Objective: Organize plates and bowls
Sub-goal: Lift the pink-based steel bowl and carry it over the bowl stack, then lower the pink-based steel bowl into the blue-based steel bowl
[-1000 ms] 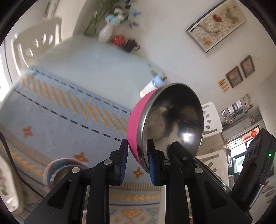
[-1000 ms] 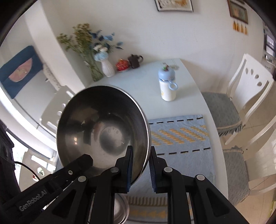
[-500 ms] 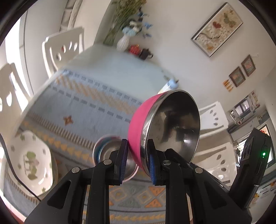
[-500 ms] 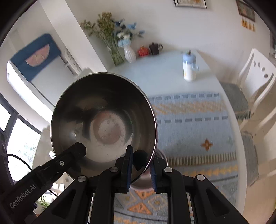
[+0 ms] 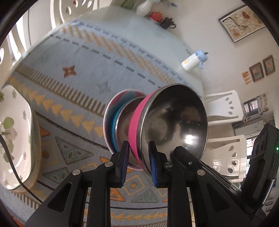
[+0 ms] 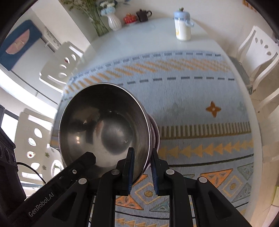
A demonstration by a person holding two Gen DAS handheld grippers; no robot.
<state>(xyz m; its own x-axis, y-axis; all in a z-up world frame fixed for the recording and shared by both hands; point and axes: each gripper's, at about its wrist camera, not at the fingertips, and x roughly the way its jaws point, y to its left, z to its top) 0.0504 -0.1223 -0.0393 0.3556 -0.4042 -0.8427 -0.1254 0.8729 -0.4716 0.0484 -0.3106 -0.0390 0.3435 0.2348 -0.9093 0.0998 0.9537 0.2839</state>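
Observation:
Both grippers grip the rim of one steel bowl with a pink outside, also seen in the right wrist view. My left gripper is shut on its rim on one side. My right gripper is shut on the rim on the other side. The bowl hangs low, right over a pink and blue bowl that stands on the patterned mat; whether they touch I cannot tell. That lower bowl shows only as a pink edge in the right wrist view.
A white floral plate lies on the mat at the left. A baby bottle, a white vase with flowers, a red pot and a dark teapot stand at the table's far end. White chairs surround the table.
Both grippers have brought the pink steel bowl down toward the table. It now hangs just over the pink and blue bowl, which was farther below before.

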